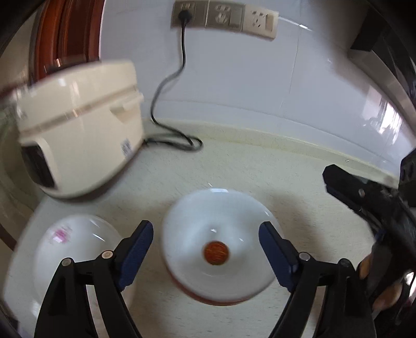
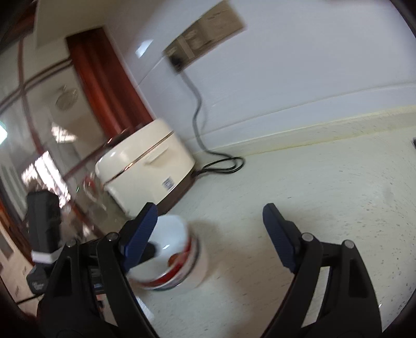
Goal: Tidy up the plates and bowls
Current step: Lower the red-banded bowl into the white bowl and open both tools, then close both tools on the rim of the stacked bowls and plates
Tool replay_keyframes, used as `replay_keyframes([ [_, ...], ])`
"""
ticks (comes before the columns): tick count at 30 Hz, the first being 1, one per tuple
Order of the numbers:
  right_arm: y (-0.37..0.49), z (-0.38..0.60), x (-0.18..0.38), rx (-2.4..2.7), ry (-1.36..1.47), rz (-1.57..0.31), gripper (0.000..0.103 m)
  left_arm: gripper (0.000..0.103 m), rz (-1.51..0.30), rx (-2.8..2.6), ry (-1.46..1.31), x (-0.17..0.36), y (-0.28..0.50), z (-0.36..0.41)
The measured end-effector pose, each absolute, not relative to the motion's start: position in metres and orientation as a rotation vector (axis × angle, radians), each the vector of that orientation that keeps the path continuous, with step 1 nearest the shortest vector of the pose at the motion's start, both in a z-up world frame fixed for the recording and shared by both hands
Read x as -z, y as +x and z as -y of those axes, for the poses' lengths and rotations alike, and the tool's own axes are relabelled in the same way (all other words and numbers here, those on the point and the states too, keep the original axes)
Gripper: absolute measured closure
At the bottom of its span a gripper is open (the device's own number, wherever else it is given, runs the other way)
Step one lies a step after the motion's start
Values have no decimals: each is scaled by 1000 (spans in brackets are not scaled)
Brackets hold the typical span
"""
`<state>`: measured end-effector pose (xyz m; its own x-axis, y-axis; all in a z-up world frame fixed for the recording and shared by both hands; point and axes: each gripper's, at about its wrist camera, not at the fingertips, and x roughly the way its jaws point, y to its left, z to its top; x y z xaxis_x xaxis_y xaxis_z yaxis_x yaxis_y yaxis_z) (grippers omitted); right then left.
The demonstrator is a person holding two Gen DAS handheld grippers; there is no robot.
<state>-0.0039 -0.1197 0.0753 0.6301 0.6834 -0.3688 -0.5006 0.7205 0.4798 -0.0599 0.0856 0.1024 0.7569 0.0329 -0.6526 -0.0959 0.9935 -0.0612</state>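
Note:
In the left wrist view a white bowl point(image 1: 221, 249) with an orange mark in its bottom and a red outside stands on the pale counter point(image 1: 299, 182). My left gripper point(image 1: 206, 241) is open, its jaws on either side of the bowl, above it. A second white dish point(image 1: 75, 249) with a pink sticker lies to the left. My right gripper shows at the right edge point(image 1: 364, 197). In the right wrist view my right gripper point(image 2: 210, 228) is open and empty above the counter point(image 2: 325, 195). The red-and-white bowl point(image 2: 174, 260) sits at its lower left, partly hidden behind the left finger.
A cream rice cooker point(image 1: 80, 130) stands at the back left, also seen in the right wrist view point(image 2: 148, 161). Its black cord point(image 1: 166, 122) runs up the white wall to a socket strip point(image 1: 223, 18). Both views are blurred.

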Motion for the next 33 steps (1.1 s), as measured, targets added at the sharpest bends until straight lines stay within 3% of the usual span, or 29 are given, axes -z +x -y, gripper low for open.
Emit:
replay_keyframes([
  [4, 7, 141, -68, -633, 402, -548, 18, 17, -684, -65, -37, -113, -66, -89],
  [12, 5, 154, -41, -561, 508, -662, 17, 15, -844, 110, -363, -108, -52, -153],
  [23, -54, 88, -31, -519, 607, -890, 11, 15, -1077, 242, -397, -71, -4, -150],
  [33, -54, 50, -27, -480, 670, -958, 11, 15, -1154, 246, -366, -44, 15, -145],
])
